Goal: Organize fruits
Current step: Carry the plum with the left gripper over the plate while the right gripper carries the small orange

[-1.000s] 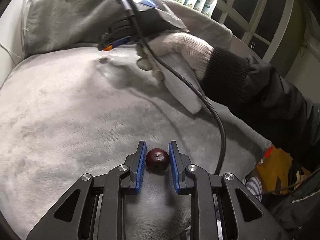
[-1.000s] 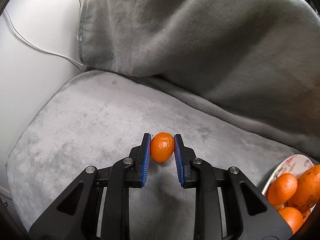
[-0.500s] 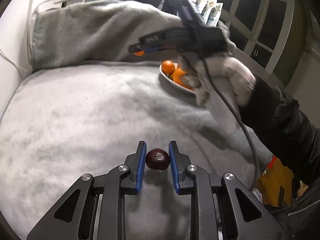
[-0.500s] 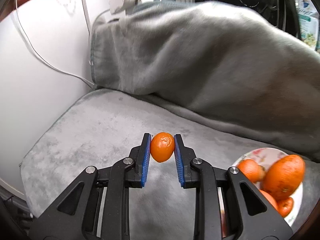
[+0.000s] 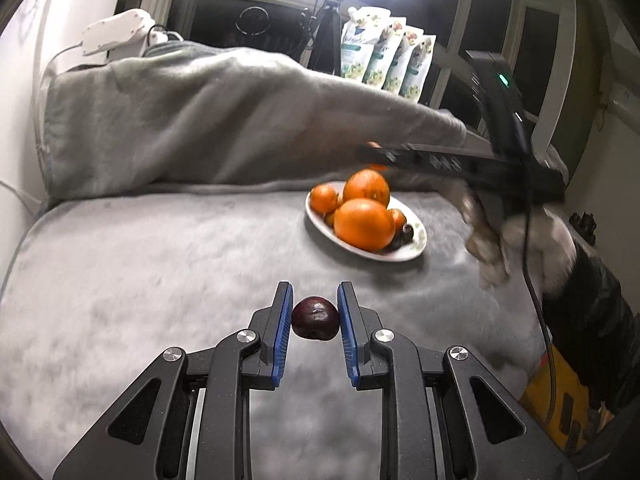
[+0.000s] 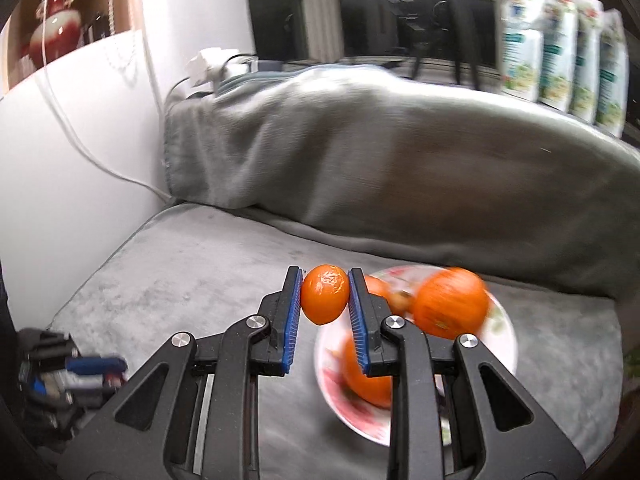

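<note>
My left gripper [image 5: 314, 318] is shut on a small dark red fruit [image 5: 315, 317] and holds it above the grey blanket. My right gripper [image 6: 325, 299] is shut on a small orange [image 6: 325, 298], held above the near left rim of a white patterned plate [image 6: 506, 350]. The plate [image 5: 416, 246] holds several oranges [image 5: 364, 224] and a dark fruit [image 5: 406, 232]. In the left wrist view the right gripper [image 5: 374, 152] shows side-on above the plate's far edge, held by a gloved hand [image 5: 492, 236].
A grey blanket [image 5: 140, 248] covers the surface and rises over a hump [image 6: 400, 152] behind the plate. White wall and cable [image 6: 80, 148] stand at left. Pouches [image 6: 560, 36] and a tripod stand by the window at the back.
My right gripper has swung right with the small orange, from the blanket's left side to over the plate. The left gripper still holds the dark fruit and has tilted up.
</note>
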{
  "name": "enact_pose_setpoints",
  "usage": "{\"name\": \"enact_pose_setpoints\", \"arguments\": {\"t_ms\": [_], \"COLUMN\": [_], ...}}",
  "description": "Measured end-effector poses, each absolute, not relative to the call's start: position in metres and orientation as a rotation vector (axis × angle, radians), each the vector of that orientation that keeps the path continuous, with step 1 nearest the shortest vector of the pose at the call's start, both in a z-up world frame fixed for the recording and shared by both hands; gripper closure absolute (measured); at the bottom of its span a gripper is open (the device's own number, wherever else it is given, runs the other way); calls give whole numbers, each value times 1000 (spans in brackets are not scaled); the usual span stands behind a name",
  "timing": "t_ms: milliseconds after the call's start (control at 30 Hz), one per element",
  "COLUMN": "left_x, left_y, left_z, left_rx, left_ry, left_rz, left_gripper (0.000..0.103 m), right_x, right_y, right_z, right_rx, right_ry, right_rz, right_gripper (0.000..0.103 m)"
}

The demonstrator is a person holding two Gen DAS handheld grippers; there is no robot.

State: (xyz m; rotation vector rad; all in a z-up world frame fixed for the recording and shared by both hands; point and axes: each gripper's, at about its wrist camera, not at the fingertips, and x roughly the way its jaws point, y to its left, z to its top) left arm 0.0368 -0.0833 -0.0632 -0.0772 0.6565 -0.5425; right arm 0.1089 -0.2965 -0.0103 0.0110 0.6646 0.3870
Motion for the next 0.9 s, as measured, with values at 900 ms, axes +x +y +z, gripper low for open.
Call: {"name": "enact_pose_setpoints", "arguments": {"t_ms": [900], "left_x": [147], "left_y": [-167], "left_z": [-46], "left_rx": [-24], "left_ry": [630], "left_rz": [-604], "left_gripper": [82], "right_x": [105], "right_y": [-387], "right_z": [-54], "right_rx": [111], "right_ry": [732], "right_rz": [239], "right_gripper": [79]}}
